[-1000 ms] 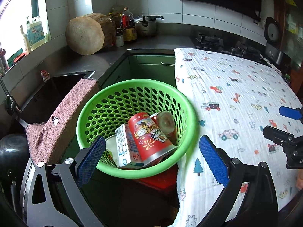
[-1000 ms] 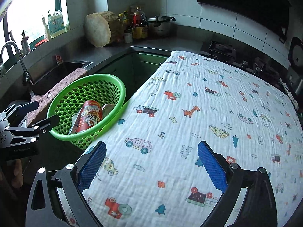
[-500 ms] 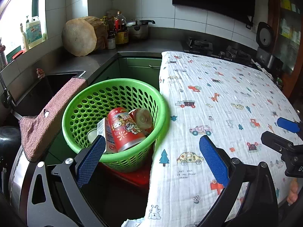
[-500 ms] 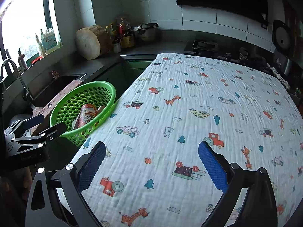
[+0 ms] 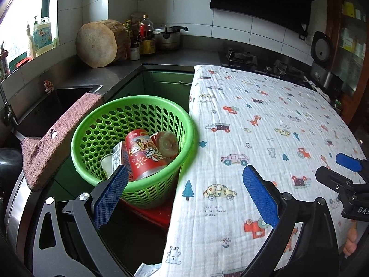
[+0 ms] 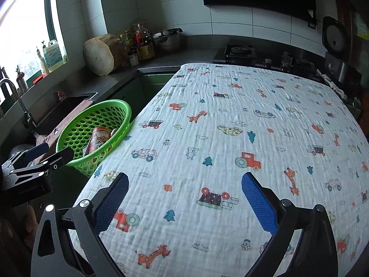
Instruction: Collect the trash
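Trash: red can (image 5: 144,154), carton (image 5: 120,155), cup in green basket (image 5: 101,124) beside counter (image 6: 230,138) | counter cloth bare, we judge collecting approx done | left claw (image 5: 184,191) & right claw (image 6: 184,196) wide, empty

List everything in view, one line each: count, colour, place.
basket: 1, green, beside the table's left edge
can: 1, red, in the basket
carton: 1, white, in the basket beside the can
bottle: 1, clear brownish, in the basket
tablecloth: 1, white with cartoon print, covering the table
towel: 1, pink, over the sink edge
chopping block: 1, wooden, counter corner
pot: 1, steel, back counter
left gripper: blue pads, open, empty
right gripper: blue pads, open, empty
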Demonstrator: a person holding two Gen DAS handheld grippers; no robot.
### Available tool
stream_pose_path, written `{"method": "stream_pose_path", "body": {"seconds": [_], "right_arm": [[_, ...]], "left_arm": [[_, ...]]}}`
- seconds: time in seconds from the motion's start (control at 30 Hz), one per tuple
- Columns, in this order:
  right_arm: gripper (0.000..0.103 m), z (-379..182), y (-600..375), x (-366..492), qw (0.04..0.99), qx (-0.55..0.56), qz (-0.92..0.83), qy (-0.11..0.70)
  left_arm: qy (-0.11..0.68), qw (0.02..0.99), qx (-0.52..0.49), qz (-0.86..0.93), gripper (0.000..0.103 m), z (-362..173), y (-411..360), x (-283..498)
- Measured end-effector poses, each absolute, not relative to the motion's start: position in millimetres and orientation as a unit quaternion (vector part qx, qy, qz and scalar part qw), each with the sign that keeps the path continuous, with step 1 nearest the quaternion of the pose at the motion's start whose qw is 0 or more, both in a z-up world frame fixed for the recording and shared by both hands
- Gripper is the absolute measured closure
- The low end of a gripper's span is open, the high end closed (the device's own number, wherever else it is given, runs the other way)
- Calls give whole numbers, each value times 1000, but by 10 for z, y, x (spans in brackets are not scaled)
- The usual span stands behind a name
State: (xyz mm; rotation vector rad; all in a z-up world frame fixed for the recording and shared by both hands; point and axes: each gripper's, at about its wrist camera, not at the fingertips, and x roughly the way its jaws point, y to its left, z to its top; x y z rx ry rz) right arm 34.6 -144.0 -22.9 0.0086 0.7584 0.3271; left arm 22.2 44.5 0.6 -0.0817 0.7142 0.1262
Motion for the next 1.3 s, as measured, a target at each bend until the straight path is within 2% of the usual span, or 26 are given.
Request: {"method": "stream_pose_path", "body": {"seconds": [1.3], "right_arm": [[7, -186, -1524, 344, 920, 3, 140, 366]], "left_arm": [[332, 940, -8, 80, 5, 107, 449, 169]]}}
